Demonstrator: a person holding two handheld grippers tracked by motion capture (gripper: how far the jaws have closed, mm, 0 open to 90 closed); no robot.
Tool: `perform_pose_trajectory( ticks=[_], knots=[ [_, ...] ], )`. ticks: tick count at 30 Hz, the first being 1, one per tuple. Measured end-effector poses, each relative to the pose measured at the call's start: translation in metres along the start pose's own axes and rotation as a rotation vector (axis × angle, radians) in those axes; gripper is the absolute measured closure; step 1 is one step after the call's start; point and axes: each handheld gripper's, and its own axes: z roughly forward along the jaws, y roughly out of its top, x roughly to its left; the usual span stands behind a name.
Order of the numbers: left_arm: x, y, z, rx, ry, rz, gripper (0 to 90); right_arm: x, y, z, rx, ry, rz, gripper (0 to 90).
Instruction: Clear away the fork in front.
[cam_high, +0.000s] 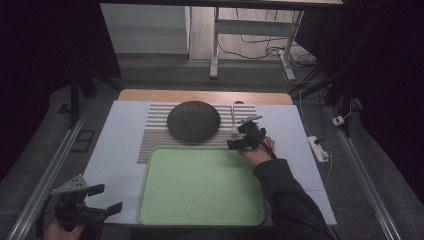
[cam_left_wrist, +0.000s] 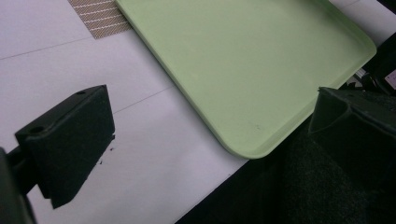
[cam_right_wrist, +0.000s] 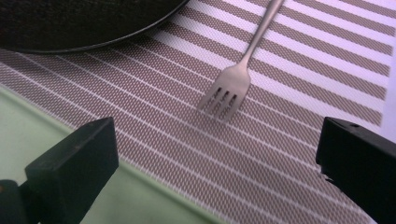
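With the tray (cam_high: 200, 187) bare and the dark plate (cam_high: 193, 120) on the mat (cam_right_wrist: 289, 140), I hover my right gripper (cam_right_wrist: 219, 163), jaws spread, just short of the fork (cam_right_wrist: 229, 91) lying beside that plate, ready to lower and pinch it, while my left gripper (cam_high: 97, 200) idles, jaws apart.

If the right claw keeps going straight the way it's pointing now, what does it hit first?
Probably the fork: its tines lie on the striped mat just ahead of the open right claw, though depth is hard to judge.
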Motion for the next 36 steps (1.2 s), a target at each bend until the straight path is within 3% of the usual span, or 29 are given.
perform_pose_trajectory(
  ticks=[4, 9, 15, 21, 31, 36],
  knots=[
    [0.0, 0.0, 0.0, 0.0, -0.001, 0.001, 0.5, 0.001, 0.003, 0.009, 0.015, -0.02, -0.015, 2.5],
    [0.0, 0.0, 0.0, -0.001, -0.002, 0.001, 0.5, 0.0, 0.011, 0.02, 0.017, -0.023, -0.07, 18.0],
    [0.0, 0.0, 0.0, -0.001, -0.005, 0.001, 0.6, -0.001, 0.016, 0.026, 0.039, -0.016, -0.098, 36.8],
    [0.0, 0.0, 0.0, -0.001, -0.005, 0.001, 0.6, -0.003, 0.017, 0.031, 0.053, -0.023, -0.121, 46.4],
    [0.0, 0.0, 0.0, 0.0, -0.005, 0.002, 0.7, -0.003, 0.021, 0.033, 0.077, -0.014, -0.122, 61.1],
    [0.0, 0.0, 0.0, 0.0, -0.004, 0.004, 0.8, -0.004, 0.02, 0.03, 0.099, -0.038, -0.121, 69.9]
  ],
)
